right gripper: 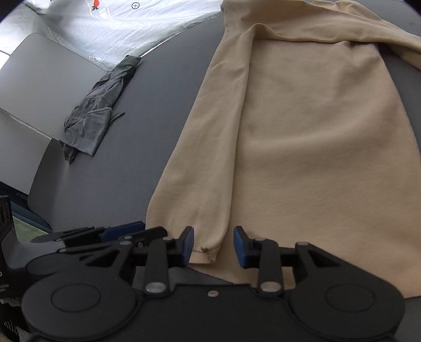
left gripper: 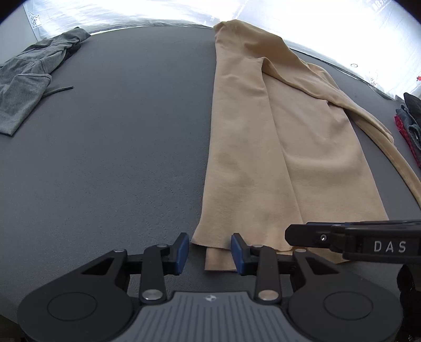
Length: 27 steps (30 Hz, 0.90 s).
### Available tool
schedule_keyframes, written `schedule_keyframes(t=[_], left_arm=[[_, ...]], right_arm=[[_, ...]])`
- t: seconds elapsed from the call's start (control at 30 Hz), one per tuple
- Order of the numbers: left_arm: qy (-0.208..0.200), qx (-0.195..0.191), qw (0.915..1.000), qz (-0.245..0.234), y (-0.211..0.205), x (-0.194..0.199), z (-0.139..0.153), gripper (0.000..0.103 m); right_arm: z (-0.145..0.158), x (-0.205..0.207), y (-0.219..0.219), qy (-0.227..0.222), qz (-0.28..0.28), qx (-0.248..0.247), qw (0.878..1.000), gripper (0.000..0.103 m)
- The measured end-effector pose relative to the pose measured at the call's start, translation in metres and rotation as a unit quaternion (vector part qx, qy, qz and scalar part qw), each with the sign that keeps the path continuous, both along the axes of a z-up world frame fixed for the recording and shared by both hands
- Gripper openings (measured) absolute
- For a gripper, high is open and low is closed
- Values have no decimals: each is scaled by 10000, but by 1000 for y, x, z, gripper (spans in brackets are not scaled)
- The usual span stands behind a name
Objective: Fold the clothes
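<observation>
A tan long-sleeved garment (left gripper: 263, 157) lies flat on the dark grey table (left gripper: 118, 157), its sides folded in lengthwise, one sleeve trailing off to the right. My left gripper (left gripper: 210, 252) stands open at the near hem, with a hem corner lying between its blue pads (left gripper: 181, 252) but not pinched. In the right wrist view the same garment (right gripper: 315, 144) fills the right half. My right gripper (right gripper: 213, 247) is open over a sleeve cuff (right gripper: 208, 252) at the near edge. The two grippers sit side by side; the right gripper's body (left gripper: 342, 239) shows in the left wrist view.
A crumpled grey garment (left gripper: 23, 84) with a drawstring lies at the table's far left, partly on a grey slab (right gripper: 44, 79). Dark and red clothes (left gripper: 410, 123) sit at the right edge. White crinkled sheeting (right gripper: 118, 23) lies beyond the table.
</observation>
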<state>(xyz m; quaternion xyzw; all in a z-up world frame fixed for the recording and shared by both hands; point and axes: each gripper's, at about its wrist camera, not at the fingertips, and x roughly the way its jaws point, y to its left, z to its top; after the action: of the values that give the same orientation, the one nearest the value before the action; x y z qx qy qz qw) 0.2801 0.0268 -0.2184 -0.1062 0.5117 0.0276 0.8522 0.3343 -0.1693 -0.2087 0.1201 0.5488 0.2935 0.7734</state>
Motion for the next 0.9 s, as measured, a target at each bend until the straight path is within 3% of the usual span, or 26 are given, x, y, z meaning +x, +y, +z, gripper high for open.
schedule_keyframes(t=[0.03,0.07,0.17,0.27,0.37,0.43,0.5,0.63,0.7,0.9], left_arm=[[-54,-204,9997,83,6,-1,-2,37],[-106,-368,9992,138,11,-2,-3,36],[-173,-525,9985,39,16,-5,0,23],[30,-496,9987,-134,16,-9,-1,25],[116,-468,9986,-198,20,-8,2,27],[-8,-233,9997,-120,24,-2,11,43],[-133,-65,9999,-39,29,5,19,46],[-350,-206,9991,129,44,28,33,52],[-408,-196,9989,149,48,46,36,55],[-741,227,9970,21,45,114,50,55]], right_arm=[[0,-2,3,-119,17,-74,9999,20],[0,-4,6,-237,34,-149,9996,4],[4,-9,3,-359,-70,-218,9991,3],[11,-11,-11,-351,-279,-233,9987,2],[15,-11,-7,-371,-128,-627,9973,4],[24,-11,-9,-480,-68,-664,9966,15],[40,-13,-18,-806,-163,-631,9946,49],[62,5,-49,-1225,-866,-596,9869,52],[66,23,-72,-1268,-1430,-509,9803,60],[59,77,-153,-1083,-3215,-431,9397,69]])
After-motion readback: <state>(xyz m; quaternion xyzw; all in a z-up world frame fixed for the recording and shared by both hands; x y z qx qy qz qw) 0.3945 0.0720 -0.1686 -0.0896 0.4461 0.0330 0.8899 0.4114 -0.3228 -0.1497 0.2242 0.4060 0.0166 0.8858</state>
